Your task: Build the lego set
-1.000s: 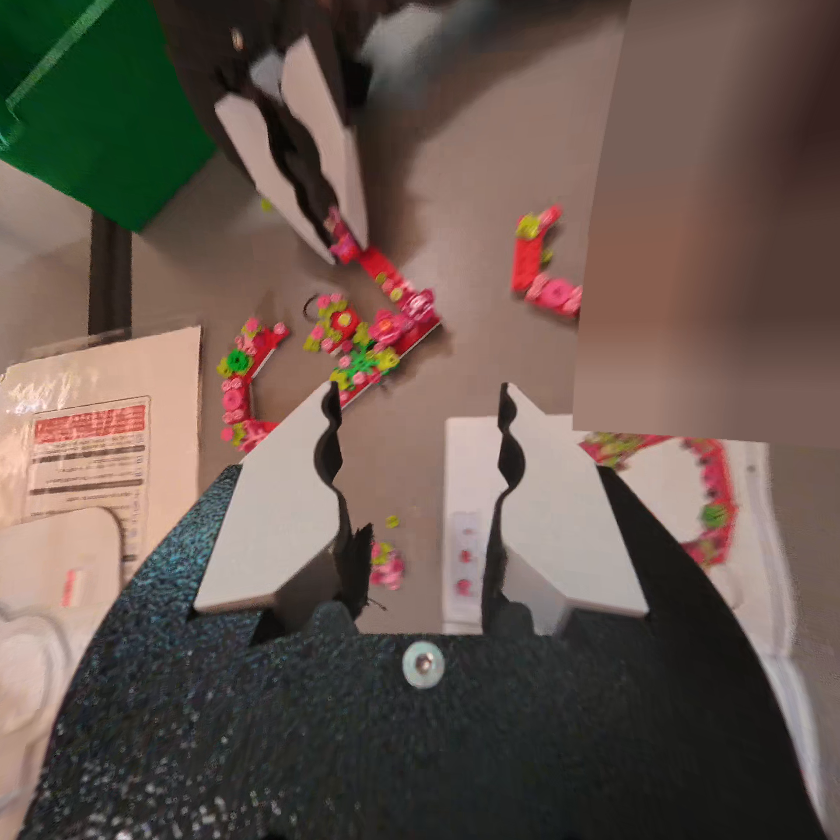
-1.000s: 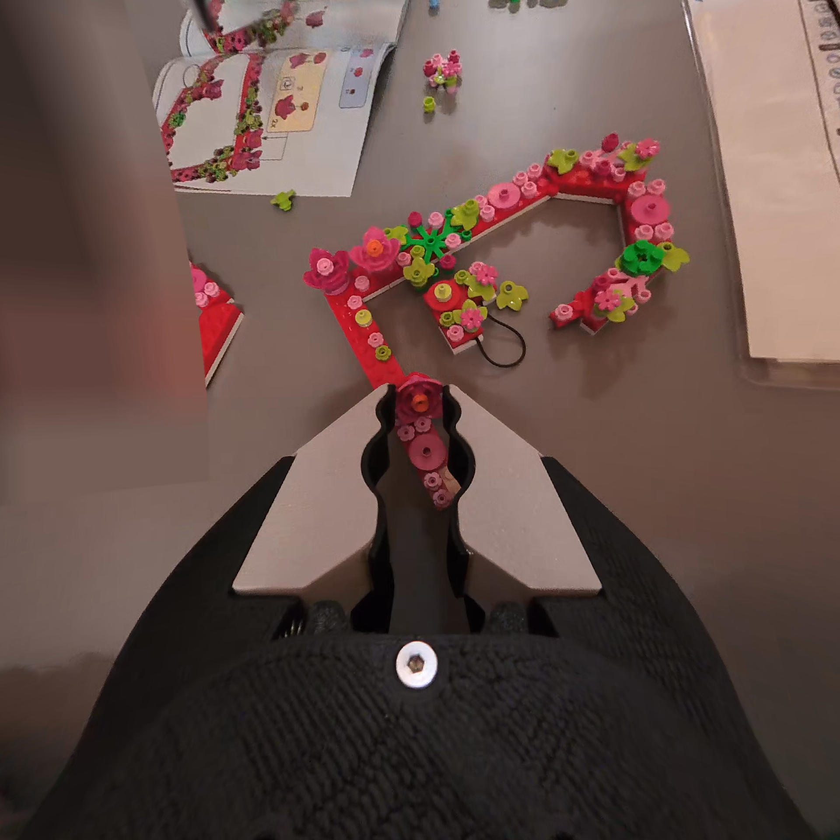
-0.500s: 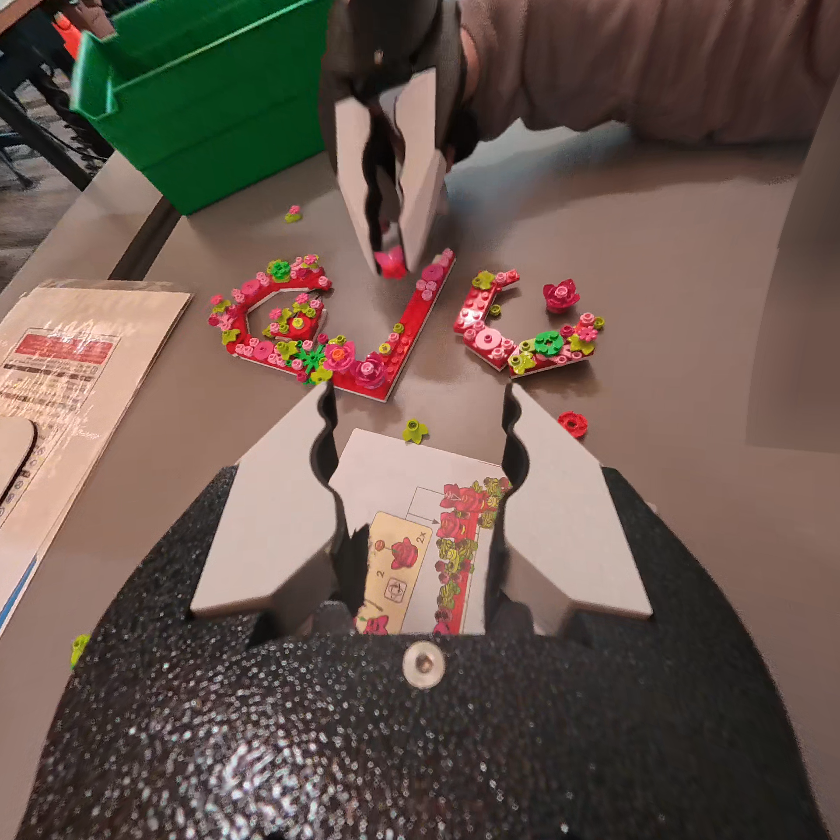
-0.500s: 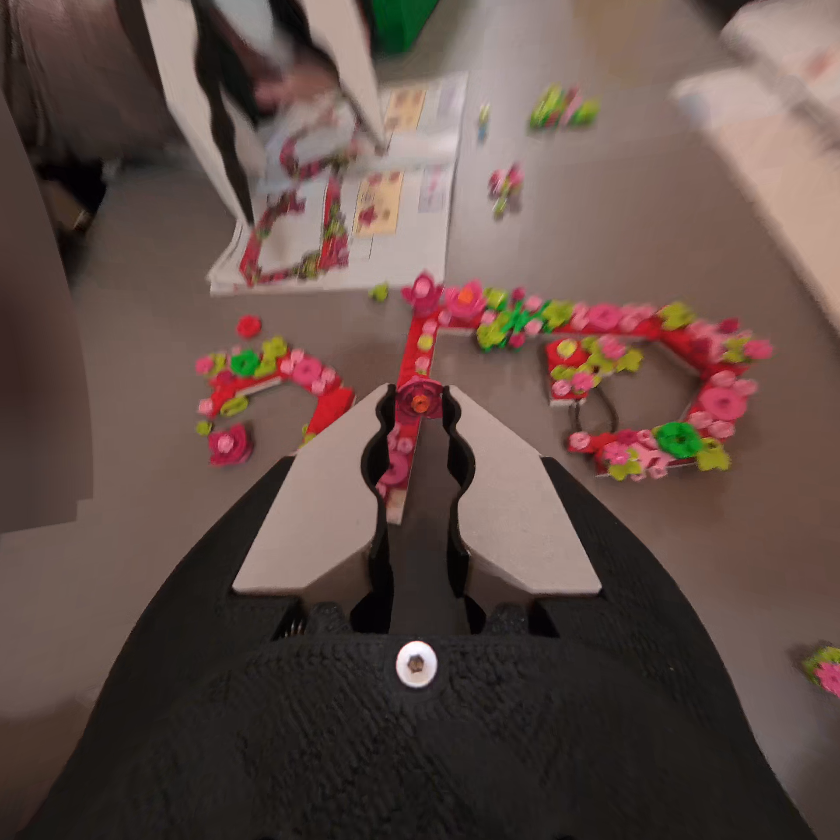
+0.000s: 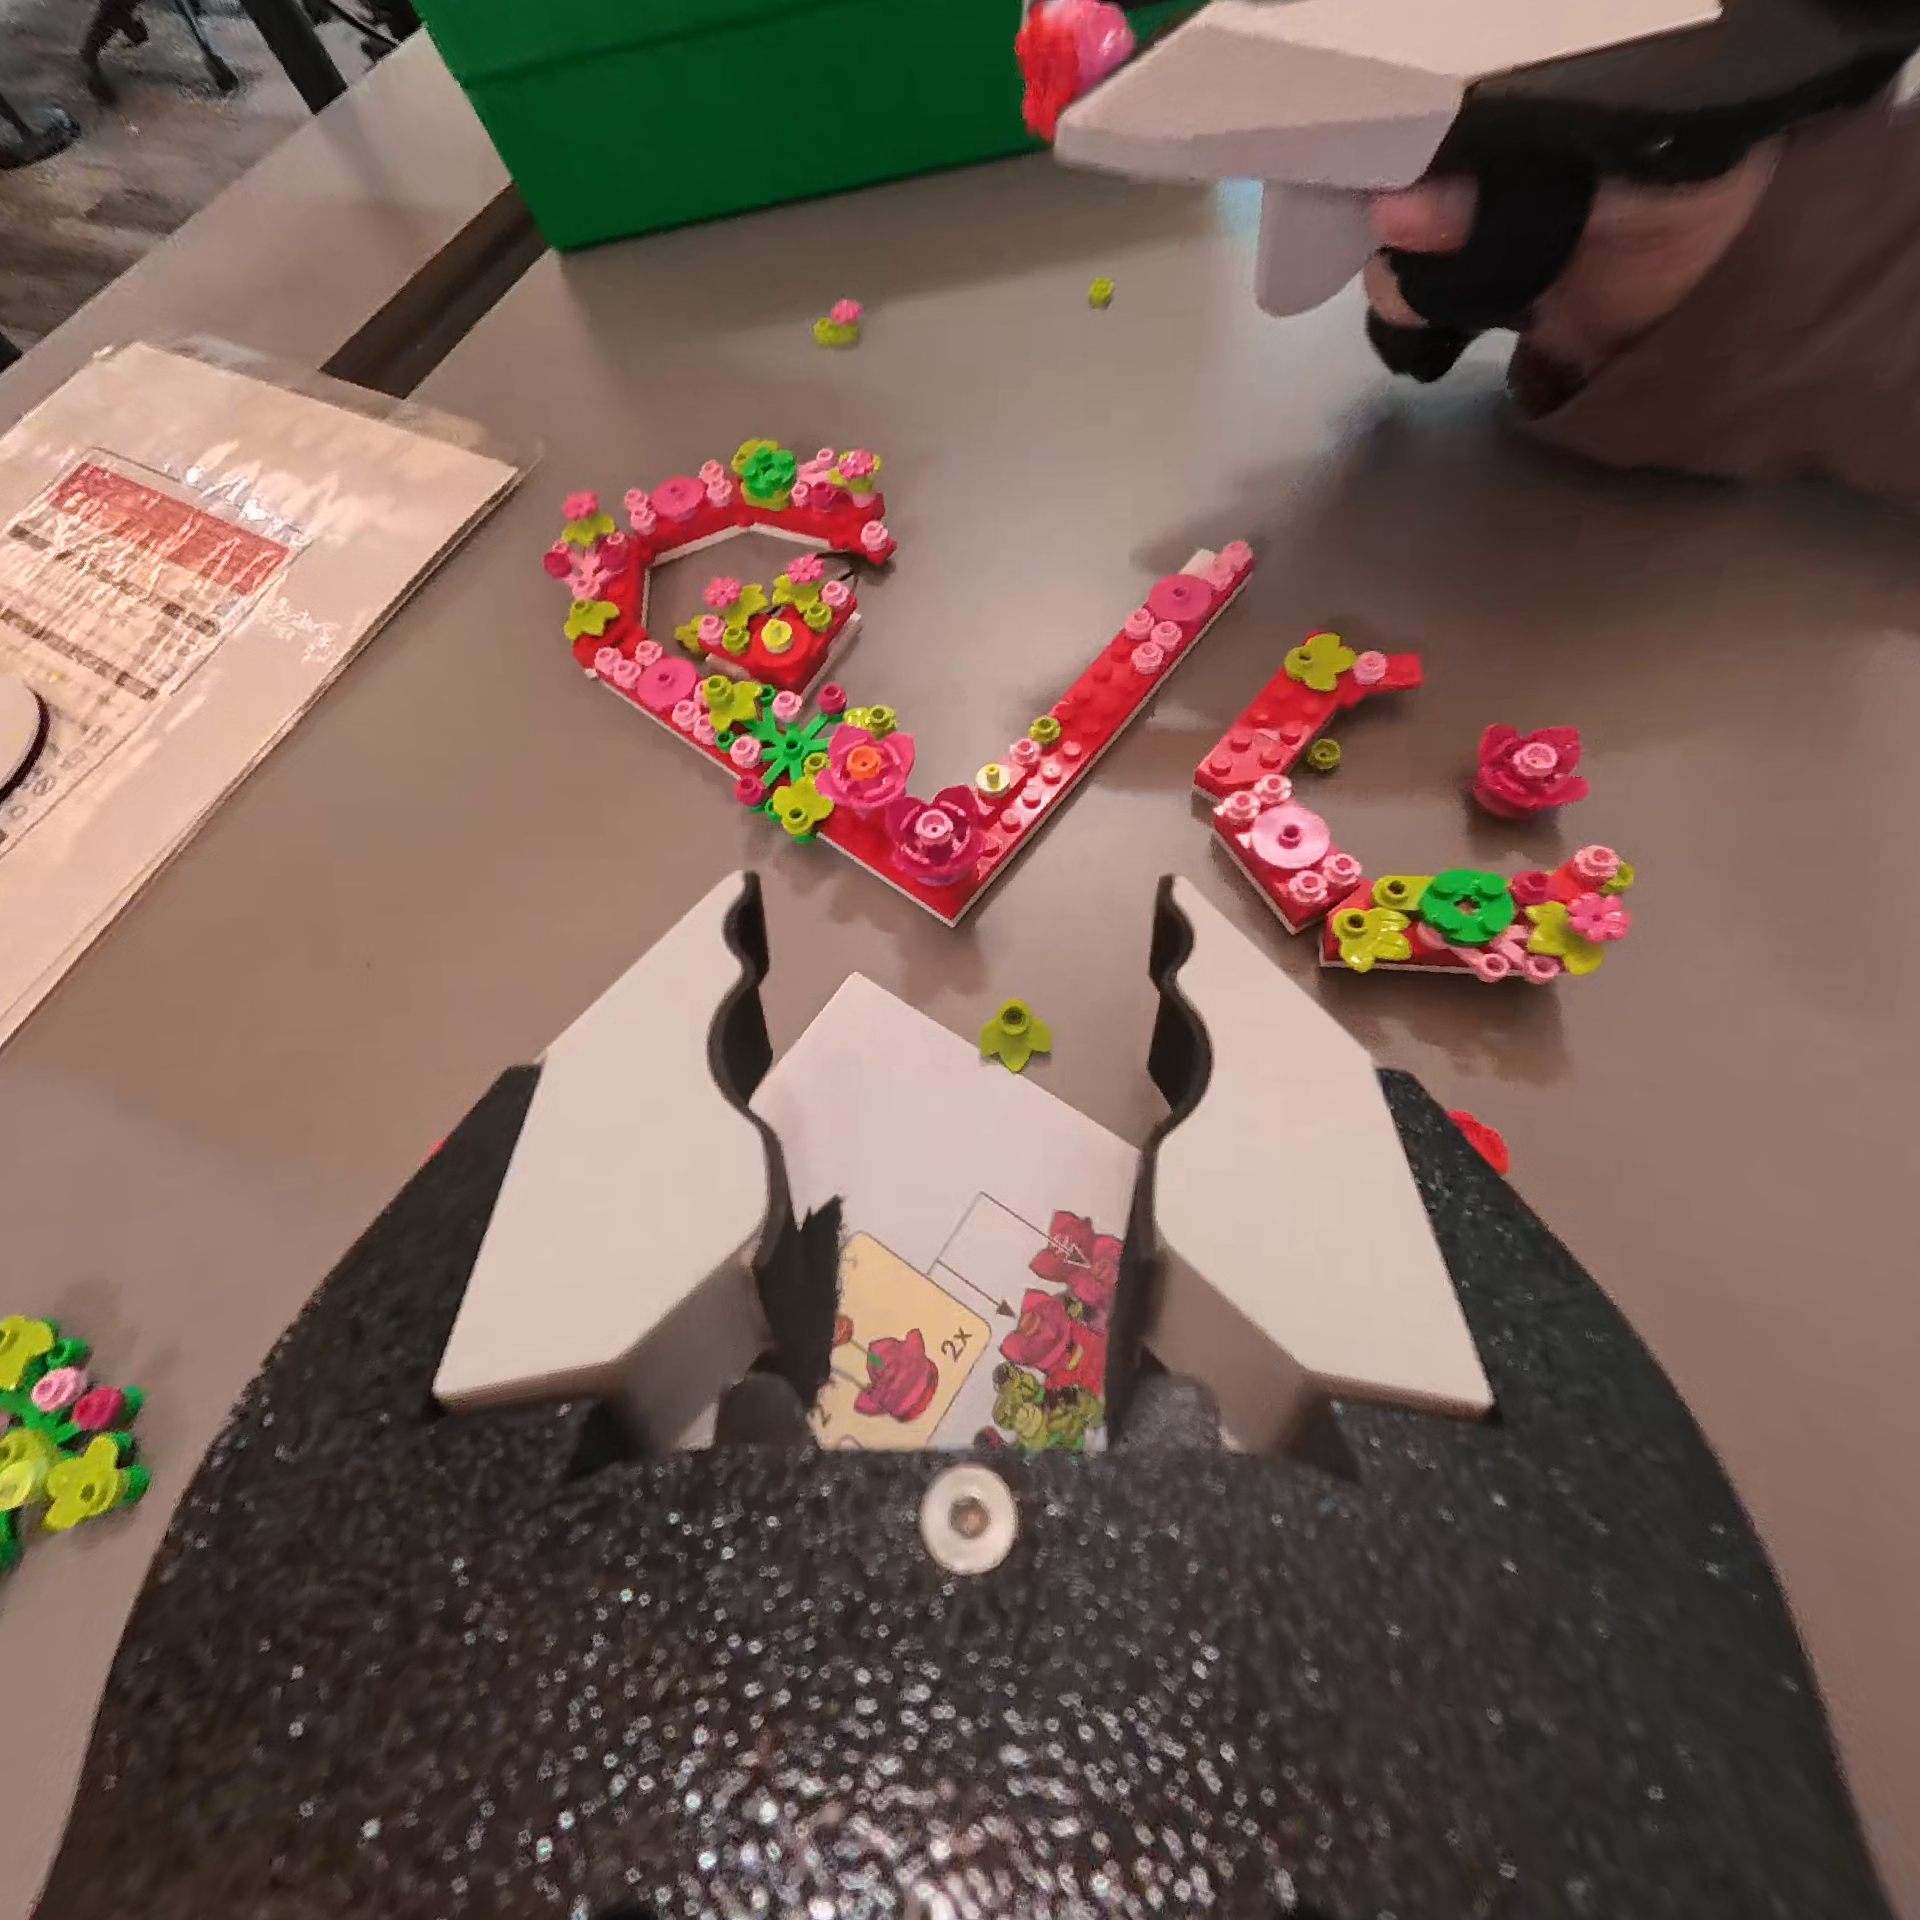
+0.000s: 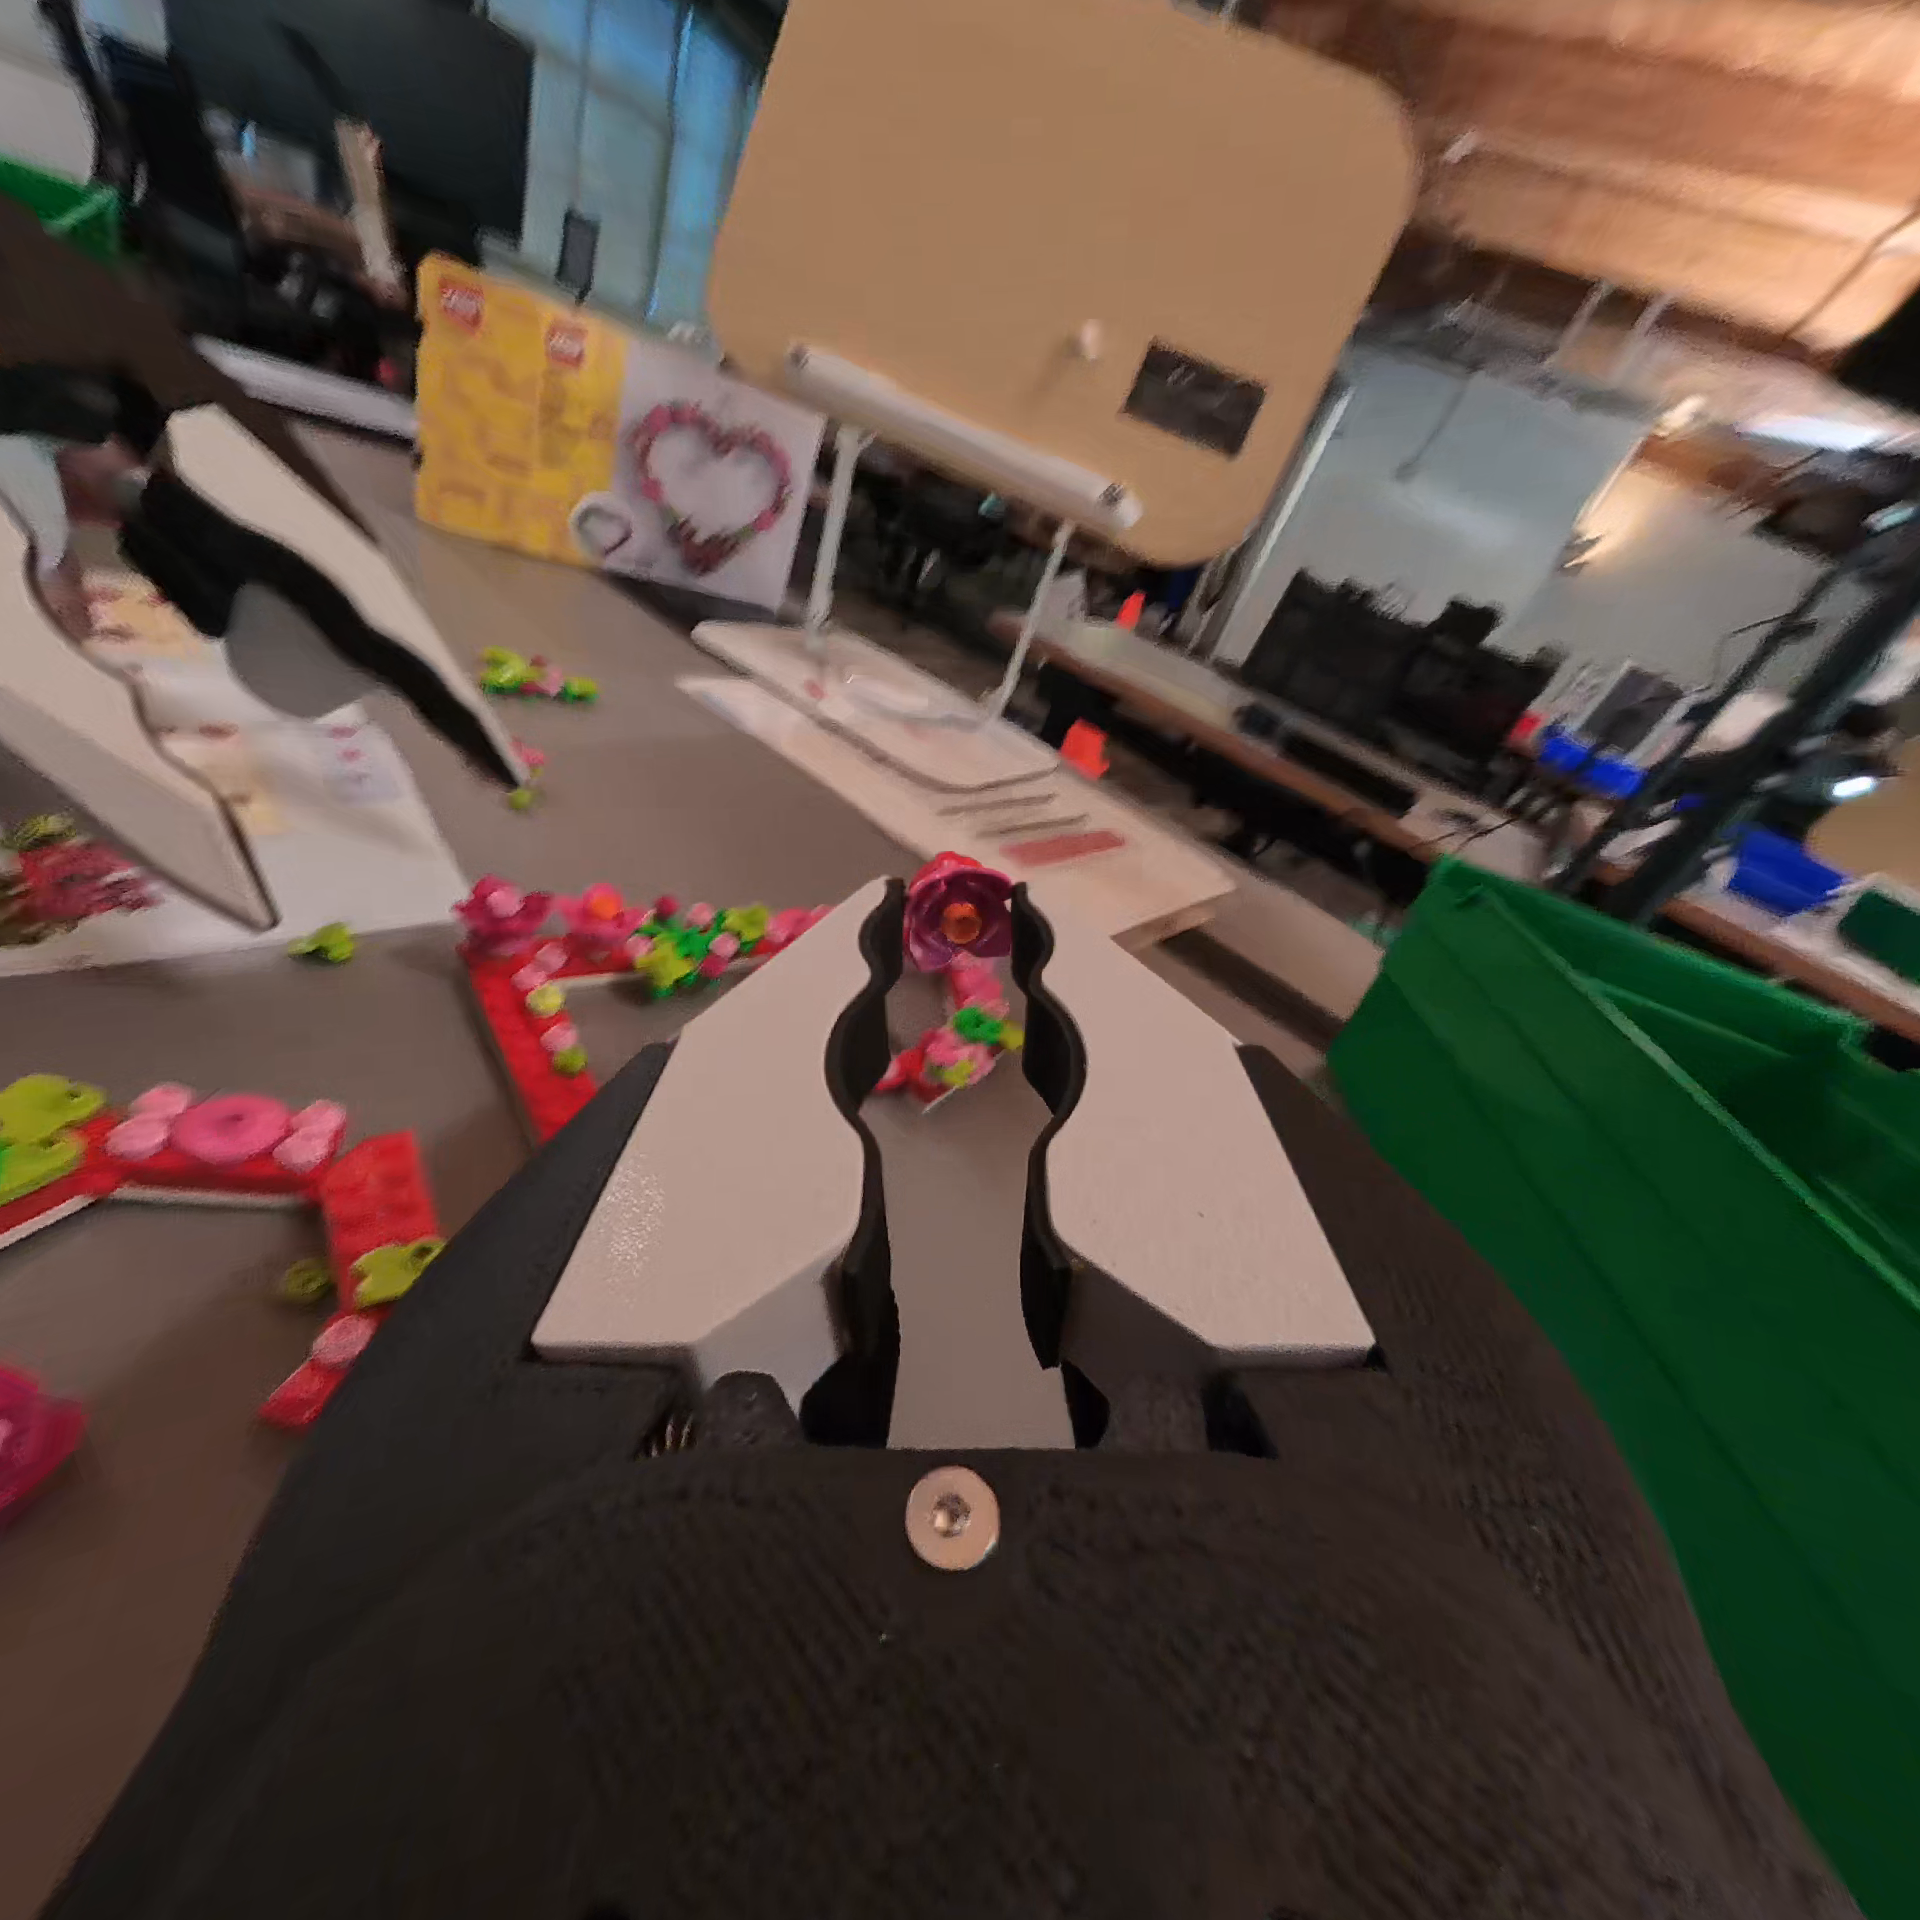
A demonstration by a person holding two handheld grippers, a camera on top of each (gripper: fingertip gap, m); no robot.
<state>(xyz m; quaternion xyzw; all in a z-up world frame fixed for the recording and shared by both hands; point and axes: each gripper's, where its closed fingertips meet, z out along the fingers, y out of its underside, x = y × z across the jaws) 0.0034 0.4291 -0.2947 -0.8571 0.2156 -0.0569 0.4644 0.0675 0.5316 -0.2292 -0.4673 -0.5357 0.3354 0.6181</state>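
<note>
My right gripper [image 6: 954, 888] is shut on a magenta rose piece [image 6: 956, 920] and holds it well above the table. In the left wrist view it [image 5: 1049, 114] is high at the top right, with the rose [image 5: 1070, 42] at its tip. A large red flowered frame section [image 5: 883, 727] lies on the grey table, and a smaller curved section [image 5: 1351, 831] lies to its right. My left gripper [image 5: 956, 883] is open and empty, hovering over the instruction booklet [image 5: 935, 1122]. It also shows at the left of the right wrist view [image 6: 384, 842].
A green bin [image 5: 727, 125] stands at the table's far edge, close on my right gripper's right [image 6: 1662, 1195]. A bagged paper sheet [image 5: 156, 623] lies left. A loose rose [image 5: 1527, 769], a lime leaf [image 5: 1013, 1034] and a flower cluster [image 5: 52, 1423] lie around. A set box [image 6: 582, 457] stands behind. The left gripper's tips are roughly 15 centimetres from the right gripper's.
My right gripper has lifted the rose away from the end of the red frame strip and swung up toward the green bin. My left gripper has stayed open over the booklet.
</note>
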